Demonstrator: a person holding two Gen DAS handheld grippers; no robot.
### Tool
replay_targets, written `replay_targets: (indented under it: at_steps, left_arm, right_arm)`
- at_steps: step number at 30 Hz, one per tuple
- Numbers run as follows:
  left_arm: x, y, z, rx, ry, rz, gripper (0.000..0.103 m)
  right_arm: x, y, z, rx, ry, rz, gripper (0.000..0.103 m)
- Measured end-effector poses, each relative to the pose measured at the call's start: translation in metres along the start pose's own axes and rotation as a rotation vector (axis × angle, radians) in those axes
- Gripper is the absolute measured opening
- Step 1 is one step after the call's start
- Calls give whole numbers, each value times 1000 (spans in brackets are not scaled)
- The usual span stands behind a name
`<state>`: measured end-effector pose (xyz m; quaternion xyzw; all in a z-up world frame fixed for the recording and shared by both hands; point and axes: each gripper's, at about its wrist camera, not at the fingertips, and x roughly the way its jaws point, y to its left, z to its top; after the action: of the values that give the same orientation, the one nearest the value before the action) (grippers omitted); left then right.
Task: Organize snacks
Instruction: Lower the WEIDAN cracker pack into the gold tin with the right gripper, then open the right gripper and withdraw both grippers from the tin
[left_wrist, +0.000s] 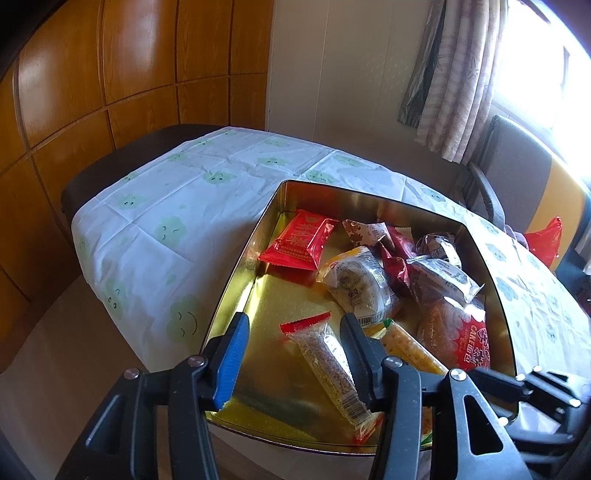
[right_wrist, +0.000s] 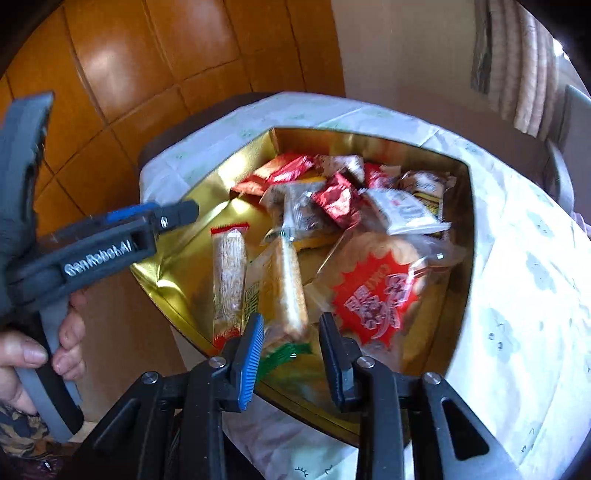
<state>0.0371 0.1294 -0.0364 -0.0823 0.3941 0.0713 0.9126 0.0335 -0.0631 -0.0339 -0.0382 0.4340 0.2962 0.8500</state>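
An open gold tin (left_wrist: 242, 280) (right_wrist: 461, 229) on the table holds several wrapped snacks. My left gripper (left_wrist: 295, 328) hangs open over the tin's near left part. A sesame bar with red ends (left_wrist: 325, 365) (right_wrist: 229, 273) lies on the tin floor between its fingers, and the blue pad (left_wrist: 232, 358) stands clear of it. In the right wrist view that left gripper (right_wrist: 184, 214) comes in from the left, held by a hand (right_wrist: 62, 347). My right gripper (right_wrist: 291, 328) is shut on the near end of a long yellow bar (right_wrist: 290, 284) (left_wrist: 410, 347), which looks blurred.
A red cake pack (left_wrist: 461, 332) (right_wrist: 373, 288) fills the tin's right side, with a red packet (left_wrist: 299, 240) and other wrappers at the back. The table has a white cloth with green clouds (left_wrist: 184, 192). A chair (left_wrist: 517, 166) and red bag (left_wrist: 546, 236) stand at right.
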Motion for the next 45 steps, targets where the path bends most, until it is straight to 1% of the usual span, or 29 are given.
replay_targets:
  at_steps: [2,4,5,8,11,16,23,28,31,35,38,40,42,45]
  left_arm:
    - [0,-1,0,2,-1,-1,52]
    - [-1,-2,-1,4,-2,-2,54]
    - [0,-2,-1,6,-2,-2,54]
    - [0,-4,-2,11,2,-6,54]
    - [-1,-6,-3,16,1,-8,55]
    - [-2,-9,-4,28,-6,-8,58]
    - [-8,-15,-4,45,-23,-11,58]
    - [-16,-22,-5,63,-46,-16,59]
    - [-22,-25,-6,71,-61,-20,59]
    - [-31,-31,-9,87,-90,-22,62]
    - [-38,-36,-12,100,-109,-28,66]
    - [-44,-40,-14,105,-126,-30,71]
    - [-49,-43,-17,108,-144,-36,75]
    - [-57,-50,-21,123,-167,-43,79]
  right_arm:
    - [-2,4,-2,-16,-22,-8,30]
    - [3,7,-2,-39,-12,2,18]
    - [9,10,-3,-55,5,10,16]
    - [33,18,-5,-93,61,-24,15]
    - [35,19,-3,-77,55,-5,15]
    - [38,19,-2,-65,57,-5,15]
    - [34,18,-5,-52,49,-20,16]
    - [21,18,-7,-31,18,-39,16]
    - [13,16,-7,-12,-16,-53,21]
    - [-4,15,-10,9,-70,-89,24]
    - [-17,14,-14,19,-115,-137,27]
    - [-25,12,-16,35,-143,-181,28]
    - [-33,8,-21,59,-166,-225,30]
    - [-40,-2,-29,108,-173,-261,30]
